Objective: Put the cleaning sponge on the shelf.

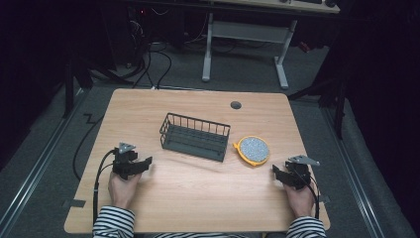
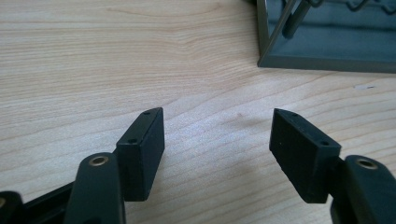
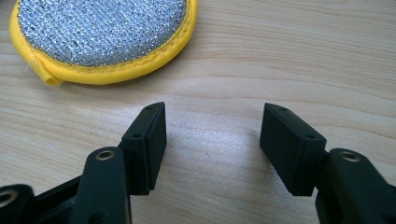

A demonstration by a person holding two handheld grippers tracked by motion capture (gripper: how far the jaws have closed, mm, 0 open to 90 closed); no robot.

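Left gripper (image 1: 141, 164) is held low over the table (image 1: 198, 198), jaws spread wide, nothing gripped. Right gripper (image 1: 278, 173) is likewise spread wide and empty. Round yellow-rimmed scouring pad (image 1: 253, 149) is seen lying flat just right of the wire basket (image 1: 194, 136), apart from it, silver face up, yellow tab pointing toward the basket. Basket's long axis runs left-right, slightly skewed.
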